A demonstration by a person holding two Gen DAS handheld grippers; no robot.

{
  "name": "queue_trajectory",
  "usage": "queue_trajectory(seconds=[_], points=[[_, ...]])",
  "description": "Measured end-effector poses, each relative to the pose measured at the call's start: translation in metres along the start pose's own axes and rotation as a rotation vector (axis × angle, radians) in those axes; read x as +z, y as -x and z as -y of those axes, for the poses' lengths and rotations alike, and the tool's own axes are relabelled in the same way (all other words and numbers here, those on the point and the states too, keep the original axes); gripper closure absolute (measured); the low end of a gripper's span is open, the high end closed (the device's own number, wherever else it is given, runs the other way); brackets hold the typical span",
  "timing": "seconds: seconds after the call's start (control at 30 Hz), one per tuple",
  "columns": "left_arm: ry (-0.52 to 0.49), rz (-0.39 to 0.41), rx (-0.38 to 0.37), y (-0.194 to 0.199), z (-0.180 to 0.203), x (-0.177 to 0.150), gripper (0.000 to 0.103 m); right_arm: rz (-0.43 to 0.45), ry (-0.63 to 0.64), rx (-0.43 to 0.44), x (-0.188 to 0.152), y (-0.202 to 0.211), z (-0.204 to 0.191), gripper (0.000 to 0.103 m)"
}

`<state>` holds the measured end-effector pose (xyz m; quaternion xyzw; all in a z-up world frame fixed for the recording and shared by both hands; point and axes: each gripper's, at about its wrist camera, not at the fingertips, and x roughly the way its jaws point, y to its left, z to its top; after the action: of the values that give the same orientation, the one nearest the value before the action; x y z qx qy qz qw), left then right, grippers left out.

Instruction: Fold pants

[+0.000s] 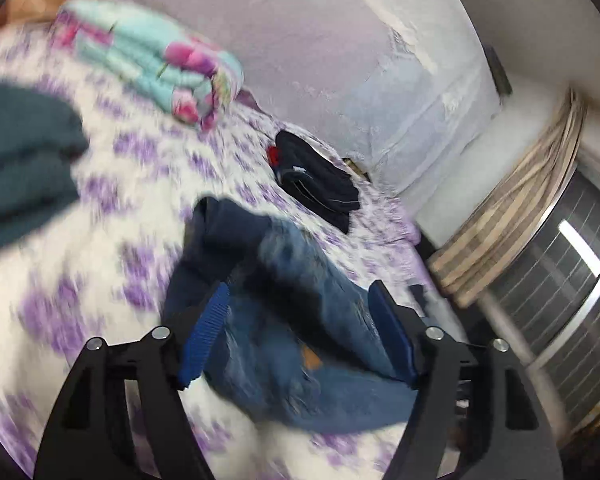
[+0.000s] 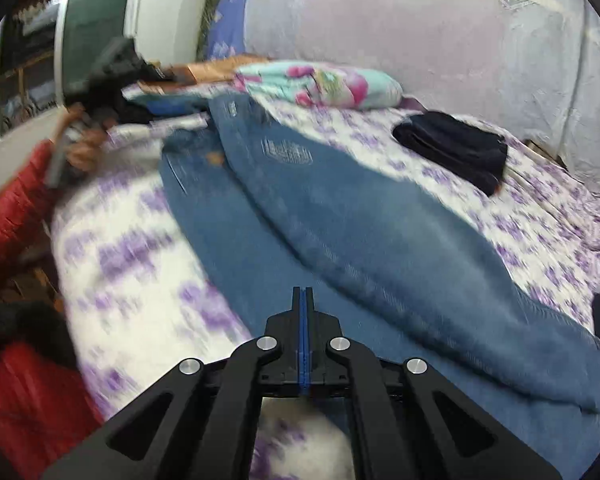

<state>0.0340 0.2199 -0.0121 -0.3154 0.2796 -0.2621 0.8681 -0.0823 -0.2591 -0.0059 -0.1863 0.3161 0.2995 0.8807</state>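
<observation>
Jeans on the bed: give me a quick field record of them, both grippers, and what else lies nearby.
jeans: blue denim, spread lengthwise on the floral bedsheet, not yet folded
left gripper: open, jeans below its pads, no grip
right gripper: shut, nothing visibly held
dark folded garment: on the sheet beyond the jeans, apart from them
floral blanket: folded, near the wall

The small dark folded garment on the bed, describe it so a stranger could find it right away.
On the purple-flowered bedsheet, look near the pale wall, beyond the blue jeans. The dark folded garment lies alone there, almost black, unlike the turquoise-and-pink blanket.
</observation>
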Motion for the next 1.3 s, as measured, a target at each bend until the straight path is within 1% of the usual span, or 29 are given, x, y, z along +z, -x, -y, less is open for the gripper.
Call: queue_trajectory(seconds=[0.03,0.1,0.13,0.17,0.2,0.23,0.3,0.37,0.4,0.43,0.47,0.5,0.53,0.57,0.6,0.63,0.67,0.7,0.77,0.87,0.93,1.0,1.07,1.1,1.13,1.17,1.2,1.23,1.3], points=[[0.010,-0.005,0.000,-0.001,0.000,-0.001,0.029,0.009,-0.012,-0.002,-0.001,0.002,0.002,0.103],[0.010,-0.015,0.042,-0.004,0.005,-0.003,0.022,0.057,-0.028,-0.010,0.002,0.012,0.003,0.100],[0.008,-0.022,0.062,-0.008,0.009,-0.002,0.021,0.078,-0.019,-0.028,0.005,0.017,0.002,0.081],[0.016,-0.026,0.057,-0.012,0.012,0.000,0.020,0.094,0.010,-0.063,0.010,0.019,0.001,0.063],[0.025,-0.033,0.043,-0.016,0.014,0.002,0.019,0.108,0.036,-0.086,0.013,0.020,-0.002,0.037],[0.042,-0.041,0.024,-0.021,0.018,0.006,0.019,0.130,0.075,-0.111,0.016,0.021,-0.007,0.035],[0.068,-0.058,0.053,-0.033,0.023,0.013,0.015,0.118,0.161,-0.141,0.024,0.012,-0.017,0.035],[0.108,-0.129,0.138,-0.057,0.023,0.020,0.015,0.095,0.212,-0.154,0.031,0.000,-0.021,0.036],[0.125,-0.172,0.155,-0.069,0.021,0.021,0.016,0.081,0.224,-0.153,0.034,-0.007,-0.021,0.036],[0.138,-0.190,0.164,-0.076,0.019,0.022,0.017,0.062,0.240,-0.153,0.037,-0.017,-0.021,0.039],[0.152,-0.195,0.185,-0.083,0.015,0.023,0.022,0.049,0.252,-0.156,0.038,-0.024,-0.021,0.042],[0.154,-0.193,0.210,-0.086,0.014,0.025,0.035,0.035,0.262,-0.160,0.039,-0.030,-0.020,0.046],[0.154,-0.194,0.220,-0.089,0.012,0.028,0.042,0.022,0.268,-0.163,0.038,-0.035,-0.020,0.055],[0.161,-0.197,0.185,-0.091,0.012,0.032,0.060,0.004,0.276,-0.175,0.040,-0.042,-0.019,0.063],[0.169,-0.202,0.162,-0.091,0.011,0.037,0.068,-0.004,0.279,-0.171,0.042,-0.046,-0.016,0.077],[0.172,-0.195,0.152,-0.090,0.014,0.043,0.072,0.005,0.277,-0.166,0.046,-0.045,-0.014,0.095],[0.159,-0.186,0.154,-0.088,0.017,0.049,0.079,0.022,0.275,-0.171,0.052,-0.042,-0.012,0.096],[0.128,-0.171,0.150,-0.083,0.026,0.056,0.083,0.048,0.270,-0.185,0.058,-0.035,-0.010,0.096],[0.081,-0.132,0.123,-0.069,0.041,0.063,0.083,0.125,0.234,-0.209,0.073,-0.010,-0.004,0.096],[0.014,-0.089,0.059,-0.040,0.059,0.052,0.083,0.180,0.172,-0.166,0.076,0.023,0.000,0.096],[-0.026,-0.094,0.067,-0.024,0.058,0.031,0.083,0.157,0.174,-0.122,0.062,0.028,-0.012,0.096],[-0.040,-0.138,0.103,-0.019,0.043,0.004,0.082,0.075,0.198,-0.072,0.033,0.015,-0.035,0.096],[0.009,-0.222,0.170,-0.026,0.012,-0.026,0.080,-0.015,0.233,-0.054,0.003,-0.012,-0.052,0.095],[0.054,-0.259,0.184,-0.031,-0.005,-0.038,0.083,-0.031,0.258,-0.082,-0.002,-0.017,-0.058,0.095],[0.082,-0.219,0.129,-0.024,-0.013,-0.043,0.083,-0.015,0.260,-0.091,0.004,-0.012,-0.060,0.095],[0.091,-0.209,0.120,-0.017,-0.010,-0.040,0.078,-0.032,0.238,-0.070,0.008,-0.013,-0.057,0.093],[0.092,-0.197,0.137,-0.012,-0.006,-0.037,0.074,-0.062,0.212,-0.036,0.010,-0.017,-0.052,0.092],[0.078,-0.173,0.160,-0.005,0.001,-0.033,0.070,-0.060,0.202,-0.026,0.010,-0.018,-0.049,0.092],[0.024,-0.094,0.239,0.012,0.019,-0.027,0.056,-0.049,0.168,-0.009,0.008,-0.019,-0.043,0.092]])
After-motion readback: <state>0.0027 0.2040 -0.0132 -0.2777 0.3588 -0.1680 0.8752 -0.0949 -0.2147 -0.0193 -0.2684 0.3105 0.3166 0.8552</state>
